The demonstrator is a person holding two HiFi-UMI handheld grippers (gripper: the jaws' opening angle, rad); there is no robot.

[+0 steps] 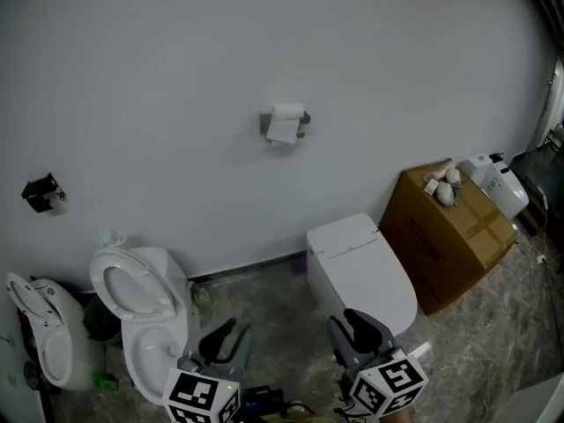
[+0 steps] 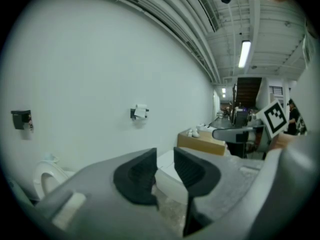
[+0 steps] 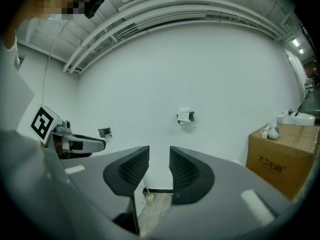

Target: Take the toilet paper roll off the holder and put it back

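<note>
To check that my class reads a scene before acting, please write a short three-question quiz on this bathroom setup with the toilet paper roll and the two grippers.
1. True or false: the toilet paper roll is sitting on its holder.
2. In the head view, what stands to the right of the closed toilet? A) a cardboard box B) a sink C) a bucket
3. Fill in: the jaws of the left gripper and the right gripper are both ____, with nothing between them.

Key: 1 true; 2 A; 3 open.
</note>
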